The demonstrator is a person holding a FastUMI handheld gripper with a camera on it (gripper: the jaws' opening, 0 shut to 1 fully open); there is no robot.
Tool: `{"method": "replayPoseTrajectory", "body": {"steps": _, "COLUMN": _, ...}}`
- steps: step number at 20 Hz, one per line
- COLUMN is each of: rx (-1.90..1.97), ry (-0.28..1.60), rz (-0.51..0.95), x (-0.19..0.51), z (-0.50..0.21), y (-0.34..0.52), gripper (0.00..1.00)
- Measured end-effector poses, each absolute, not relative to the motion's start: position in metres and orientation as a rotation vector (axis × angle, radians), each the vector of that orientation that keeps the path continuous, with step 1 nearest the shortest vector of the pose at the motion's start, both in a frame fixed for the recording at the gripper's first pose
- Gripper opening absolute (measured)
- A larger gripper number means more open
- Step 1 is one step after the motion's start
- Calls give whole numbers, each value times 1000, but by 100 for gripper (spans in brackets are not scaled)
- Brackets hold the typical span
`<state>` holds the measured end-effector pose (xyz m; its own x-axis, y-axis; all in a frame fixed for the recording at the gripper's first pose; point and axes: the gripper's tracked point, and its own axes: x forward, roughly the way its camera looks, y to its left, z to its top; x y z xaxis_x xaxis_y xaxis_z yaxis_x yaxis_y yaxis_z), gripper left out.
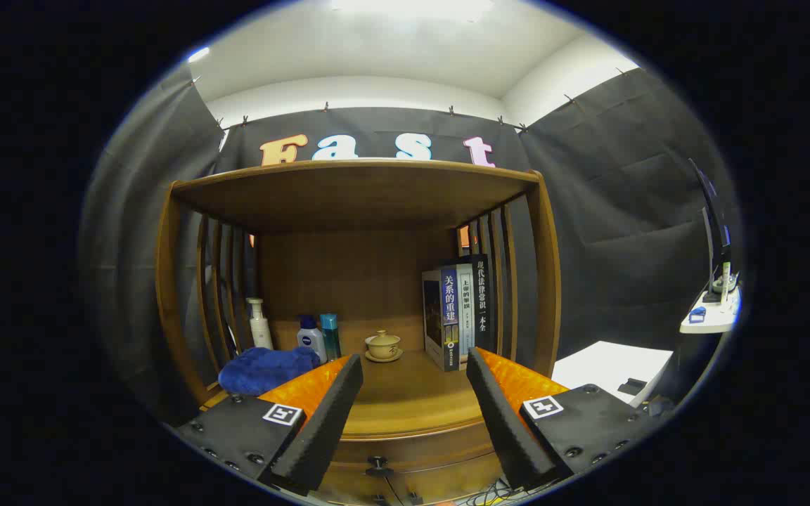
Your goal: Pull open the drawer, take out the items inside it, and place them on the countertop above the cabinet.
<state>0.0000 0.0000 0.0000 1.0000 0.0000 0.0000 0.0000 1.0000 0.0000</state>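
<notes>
gripper (415, 393) fingers spread apart, holding nothing, hovering above the front edge of the wooden cabinet's countertop (412, 404); drawer (405, 457) below looks closed, small dark knob (377, 462) showing between the fingers. on the countertop beyond the fingers: blue towel (264, 369) and three bottles (310, 336) to one side, lidded teacup on saucer (384, 345) in the middle, upright books (458, 313) on the other side.

The gripper (414, 365) has black screwed mounts, each with a square, seemingly fiducial marker.
</notes>
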Motion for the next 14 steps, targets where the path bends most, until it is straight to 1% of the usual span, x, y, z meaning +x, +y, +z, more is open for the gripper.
{"method": "replayPoseTrajectory", "body": {"steps": 14, "rx": 21, "ry": -22, "rz": 36, "x": 4, "z": -2, "y": 18, "gripper": 98}}
